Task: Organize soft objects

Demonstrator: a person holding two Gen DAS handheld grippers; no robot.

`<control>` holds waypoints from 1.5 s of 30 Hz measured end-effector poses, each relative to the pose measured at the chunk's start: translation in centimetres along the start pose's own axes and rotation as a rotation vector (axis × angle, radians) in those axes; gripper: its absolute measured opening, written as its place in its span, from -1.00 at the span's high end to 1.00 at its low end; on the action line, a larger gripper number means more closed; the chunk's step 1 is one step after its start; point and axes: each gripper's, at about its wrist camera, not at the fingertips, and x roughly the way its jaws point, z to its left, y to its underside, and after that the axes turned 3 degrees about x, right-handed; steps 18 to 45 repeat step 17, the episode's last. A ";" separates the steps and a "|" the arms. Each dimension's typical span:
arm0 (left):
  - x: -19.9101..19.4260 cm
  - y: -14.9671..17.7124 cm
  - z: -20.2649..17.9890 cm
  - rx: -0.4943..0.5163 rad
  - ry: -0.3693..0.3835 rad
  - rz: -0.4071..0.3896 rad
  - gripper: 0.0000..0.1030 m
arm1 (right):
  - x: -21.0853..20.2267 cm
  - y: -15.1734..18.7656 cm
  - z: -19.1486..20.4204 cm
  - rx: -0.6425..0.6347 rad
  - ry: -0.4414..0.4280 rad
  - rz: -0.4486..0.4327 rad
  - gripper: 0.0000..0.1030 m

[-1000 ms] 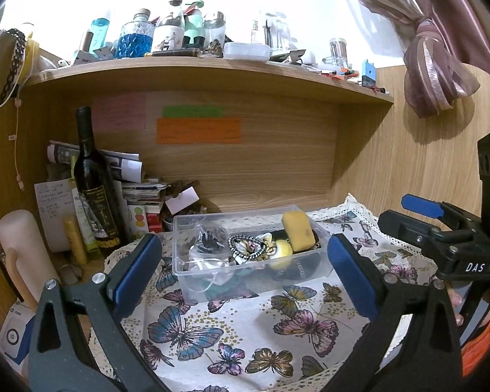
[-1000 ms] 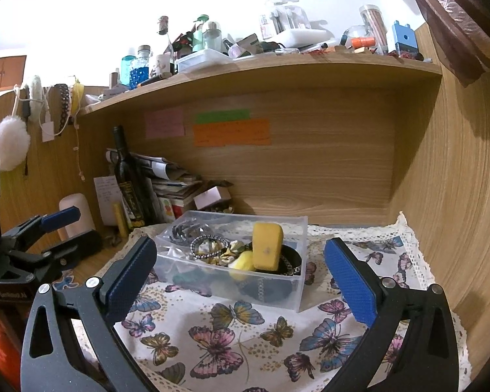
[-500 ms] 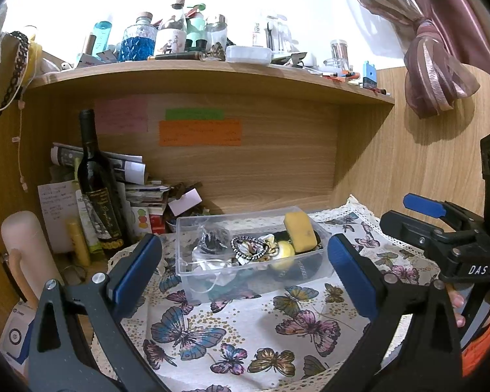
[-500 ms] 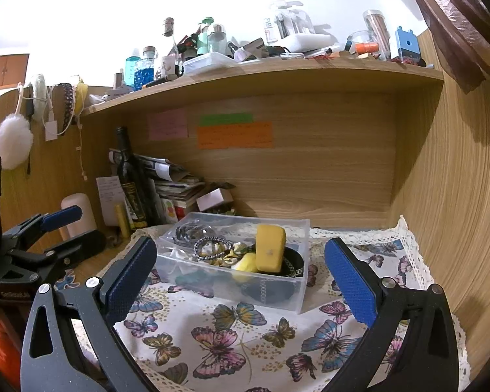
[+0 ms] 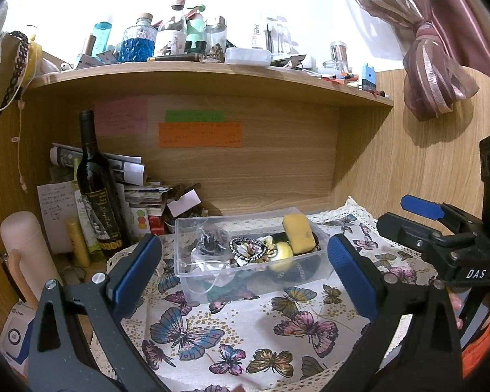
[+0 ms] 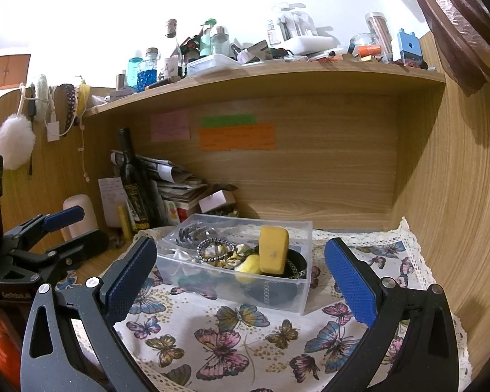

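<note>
Clear plastic is forming the shallow bin (image 5: 251, 250) that is sitting on a butterfly-print cloth (image 5: 232, 333) spread over the wooden worktop (image 6: 91, 268), inside an alcove under a cluttered shelf (image 5: 209, 75). Inside the bin, a yellow sponge (image 5: 298, 232) is standing tilted against the right side, rising above the rim; just beside it a pale yellow ball (image 5: 281, 252) is resting low among the other contents. A beaded bracelet (image 5: 246, 249) is lying near the middle on a patterned scrunchie (image 6: 236, 254), a dark tangle of hair ties (image 5: 212, 240) is filling the left rear corner, and a black round item with a chain (image 6: 294, 266) is lying under the sponge, though what it is cannot be made out. The left gripper (image 5: 243, 263) is hovering in front of the bin with its jaws spread wide, holding nothing, the bin showing between the two blue pads. The right gripper (image 6: 240, 268) is hanging likewise just short of the bin, its jaws spread wide too and gripping nothing. Left of the cloth, a dark wine bottle (image 5: 96, 189) is standing upright against a stack of papers (image 5: 137, 189), with a pale pink cylinder (image 5: 24, 254) near it. Coloured sticky notes (image 5: 201, 134) are sticking to the back panel.
</note>
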 end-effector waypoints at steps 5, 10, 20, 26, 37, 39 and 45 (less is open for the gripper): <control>0.1 -0.1 0.1 -0.003 0.003 0.003 -1.00 | 0.1 -0.1 0.1 0.001 0.000 0.001 -1.00; 0.2 0.0 -0.2 -0.002 0.013 0.010 -1.00 | 0.1 -0.1 0.1 0.004 -0.004 -0.001 -1.00; 0.3 0.1 -0.1 -0.017 0.016 0.013 -1.00 | 0.5 0.0 0.3 0.002 -0.012 0.002 -1.00; 0.3 0.1 -0.1 -0.017 0.016 0.013 -1.00 | 0.5 0.0 0.3 0.002 -0.012 0.002 -1.00; 0.3 0.1 -0.1 -0.017 0.016 0.013 -1.00 | 0.5 0.0 0.3 0.002 -0.012 0.002 -1.00; 0.3 0.1 -0.1 -0.017 0.016 0.013 -1.00 | 0.5 0.0 0.3 0.002 -0.012 0.002 -1.00; 0.3 0.1 -0.1 -0.017 0.016 0.013 -1.00 | 0.5 0.0 0.3 0.002 -0.012 0.002 -1.00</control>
